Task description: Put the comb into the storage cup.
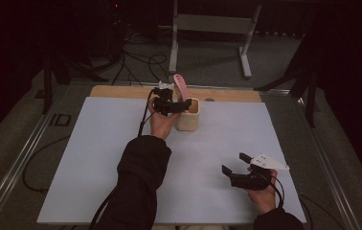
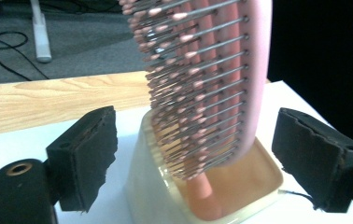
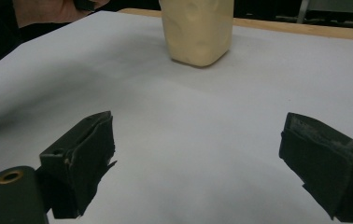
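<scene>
From above, your left claw [image 1: 181, 106] hovered at the cream holder [image 1: 189, 115] on the worktop's [image 1: 97, 158] far side, pink hairbrush [image 1: 181, 86] standing inside. Its own view showed it released, jaws flanking brush [image 2: 202, 84] and holder [image 2: 165, 196]. Your right claw [image 3: 198, 158] sat released, near right.

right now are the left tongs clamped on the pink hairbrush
No, the left tongs stand open, their jaws wide apart on either side of the pink hairbrush, which stands handle-down in the cream holder.
</scene>
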